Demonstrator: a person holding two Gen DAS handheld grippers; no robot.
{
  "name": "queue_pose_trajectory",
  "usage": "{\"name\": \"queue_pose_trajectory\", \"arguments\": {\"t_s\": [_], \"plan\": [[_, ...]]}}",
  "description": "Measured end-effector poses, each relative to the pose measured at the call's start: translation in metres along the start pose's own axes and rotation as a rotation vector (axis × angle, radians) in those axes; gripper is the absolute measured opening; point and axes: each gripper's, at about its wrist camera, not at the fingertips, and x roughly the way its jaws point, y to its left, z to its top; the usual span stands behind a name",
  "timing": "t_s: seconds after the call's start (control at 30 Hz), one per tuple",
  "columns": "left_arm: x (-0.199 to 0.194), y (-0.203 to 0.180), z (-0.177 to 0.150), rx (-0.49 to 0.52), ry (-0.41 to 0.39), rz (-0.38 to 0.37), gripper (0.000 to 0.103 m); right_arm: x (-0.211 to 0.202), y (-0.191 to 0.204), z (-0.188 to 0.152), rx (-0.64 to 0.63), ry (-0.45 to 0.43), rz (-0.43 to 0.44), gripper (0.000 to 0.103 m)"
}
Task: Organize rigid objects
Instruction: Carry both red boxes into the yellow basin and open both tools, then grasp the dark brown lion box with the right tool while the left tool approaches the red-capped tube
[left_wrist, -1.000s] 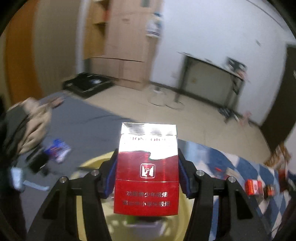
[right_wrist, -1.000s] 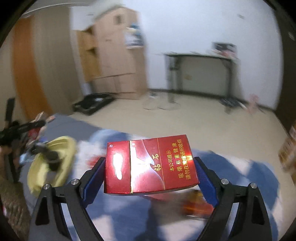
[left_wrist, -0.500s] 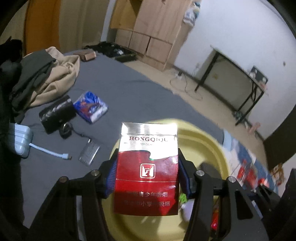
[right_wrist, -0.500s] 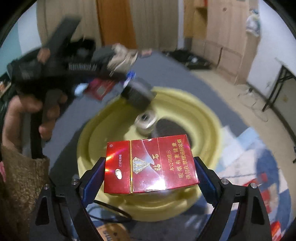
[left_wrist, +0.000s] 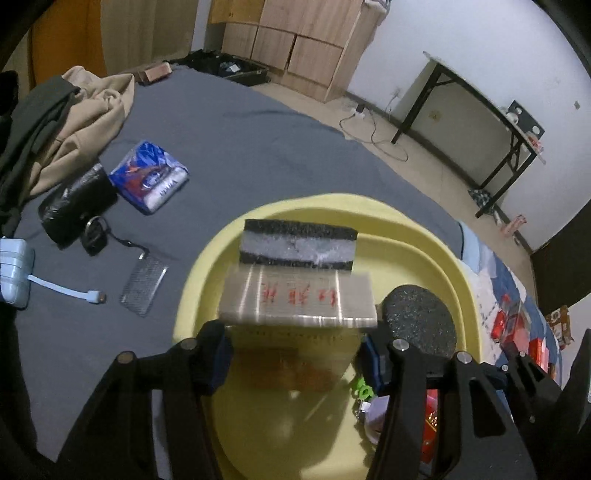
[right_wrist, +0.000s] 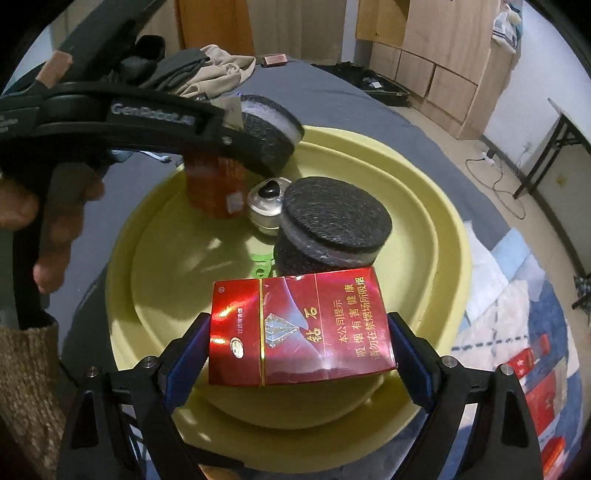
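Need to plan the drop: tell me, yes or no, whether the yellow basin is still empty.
No: in the right wrist view the yellow basin already holds a black foam cylinder and a small silver jar.

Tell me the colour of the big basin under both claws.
Pale yellow basin; the right wrist view shows it best.

black gripper frame (right_wrist: 295, 373) | blue fingers (right_wrist: 186, 354) | silver screws | brown knit sleeve (right_wrist: 22, 387)
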Motion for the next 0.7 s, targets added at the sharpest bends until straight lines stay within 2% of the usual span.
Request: {"name": "queue_pose_trajectory", "arguments": {"t_s": [0.03,0.1,0.17,0.27,0.33,0.4,0.5,0.6,0.7], "plan": [[0.000,-0.001,0.000,0.007,0.003,0.007,0.059,0.001,0.001,0.002,0.003,-0.001,0.001,0.092],[-0.003,0.002,0.001,-0.012,-0.001,0.012,0.066,0.005,0.004,0.003,0.004,-0.002,-0.003,0.095],[-0.013,0.008,0.001,-0.051,-0.033,0.010,0.085,0.005,0.009,0.001,-0.010,0.001,-0.001,0.098],[-0.034,0.007,0.002,-0.063,-0.111,0.011,0.102,-0.004,0.018,-0.004,-0.035,-0.008,-0.012,0.102],[-0.044,-0.007,0.002,-0.023,-0.144,0.020,0.103,-0.018,0.020,-0.007,-0.036,-0.047,-0.043,0.103],[-0.047,-0.023,0.004,0.023,-0.141,0.020,0.103,-0.035,0.015,-0.012,-0.014,-0.106,-0.087,0.103],[-0.055,-0.057,0.005,0.103,-0.164,0.008,0.103,-0.080,-0.006,-0.028,0.078,-0.203,-0.148,0.103],[-0.066,-0.102,0.009,0.169,-0.210,-0.096,0.103,-0.137,-0.041,-0.060,0.218,-0.303,-0.228,0.103],[-0.065,-0.152,0.008,0.232,-0.206,-0.199,0.103,-0.193,-0.089,-0.116,0.409,-0.362,-0.360,0.103]]}}
